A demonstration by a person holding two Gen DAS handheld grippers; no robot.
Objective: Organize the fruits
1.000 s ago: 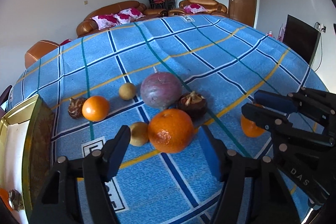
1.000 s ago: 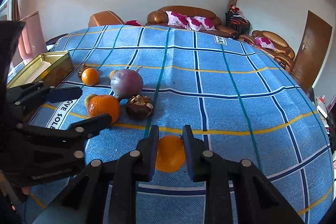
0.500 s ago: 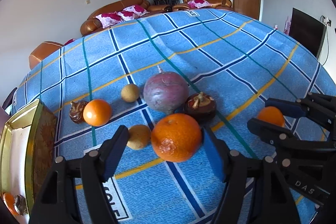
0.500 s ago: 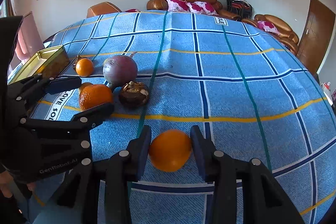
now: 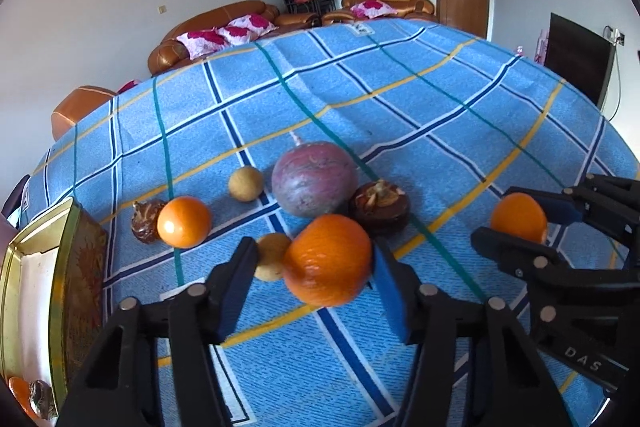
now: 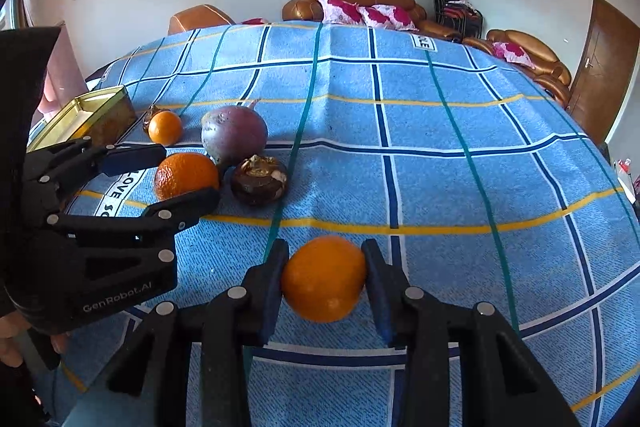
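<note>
My left gripper [image 5: 313, 245] has just been closing around the rough orange [image 5: 328, 259]. Its right pad touches the peel, but a gap shows at the left pad, so it is not pinching. A tan fruit [image 5: 270, 255] lies just beside the orange at 9 o'clock, a purple fruit [image 5: 314, 179] at 12 and a mangosteen [image 5: 380, 207] at 1. The tin [image 5: 80, 267] stands well off at 9. My right gripper [image 6: 325, 247] pinches the smooth orange [image 6: 324, 279], both pads on its sides, over the blue cloth [image 6: 440, 167], at 3 o'clock from the rough orange.
</note>
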